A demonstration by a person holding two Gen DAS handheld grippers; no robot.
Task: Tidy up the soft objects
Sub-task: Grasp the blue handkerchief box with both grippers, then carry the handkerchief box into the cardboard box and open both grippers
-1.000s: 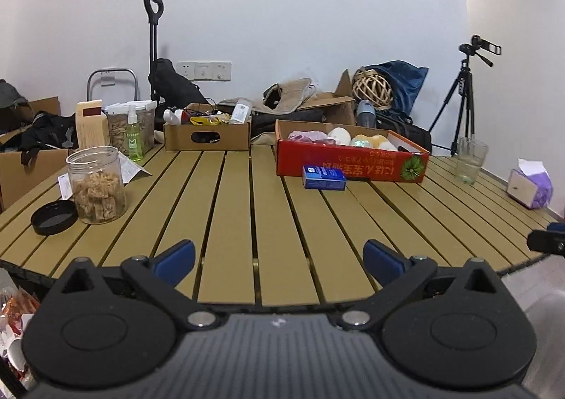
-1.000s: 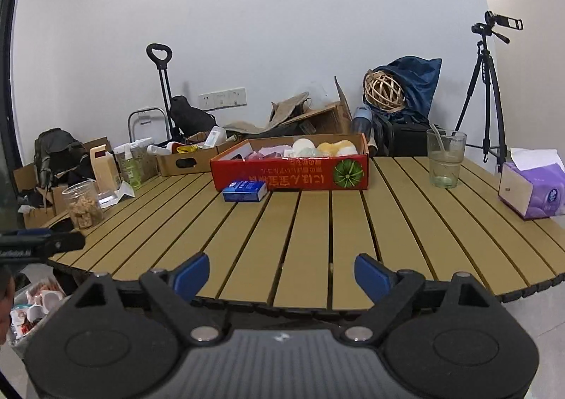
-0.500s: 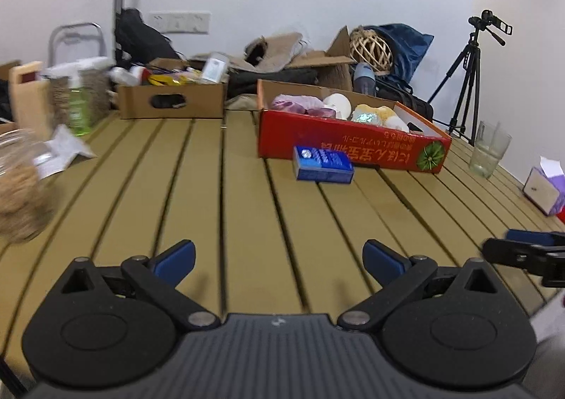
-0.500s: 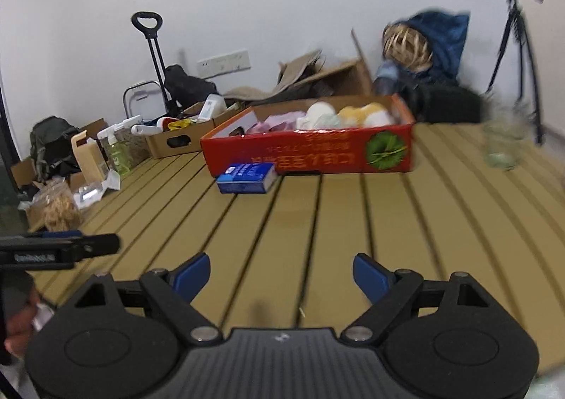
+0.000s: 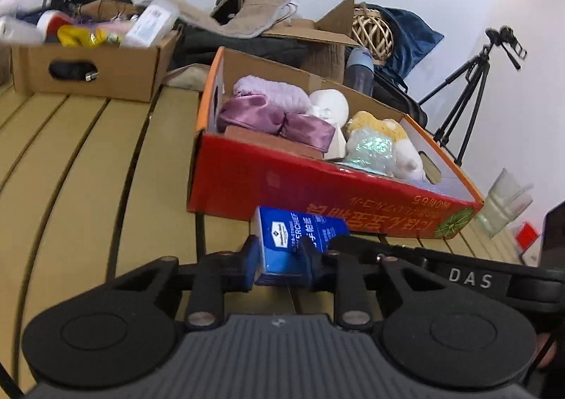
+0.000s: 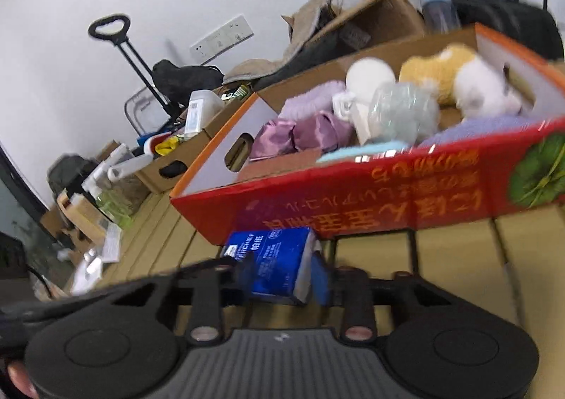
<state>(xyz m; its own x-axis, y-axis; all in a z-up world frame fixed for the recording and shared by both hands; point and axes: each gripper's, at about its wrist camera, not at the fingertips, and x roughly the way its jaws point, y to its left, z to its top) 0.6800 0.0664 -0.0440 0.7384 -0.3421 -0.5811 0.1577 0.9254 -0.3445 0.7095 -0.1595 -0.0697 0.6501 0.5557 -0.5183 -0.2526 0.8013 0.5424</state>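
Both the left claw [image 5: 280, 266] and right claw [image 6: 284, 275] are closing onto the blue tissue pack [image 5: 300, 243], pads against its sides, on the worktop [image 5: 88, 169] just near of the red box [image 5: 317, 194].

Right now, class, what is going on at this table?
A person works a gripper in each hand. The left gripper and right gripper are both closing on the small blue tissue pack lying on the slatted table, just in front of the red box of soft toys and cloths.
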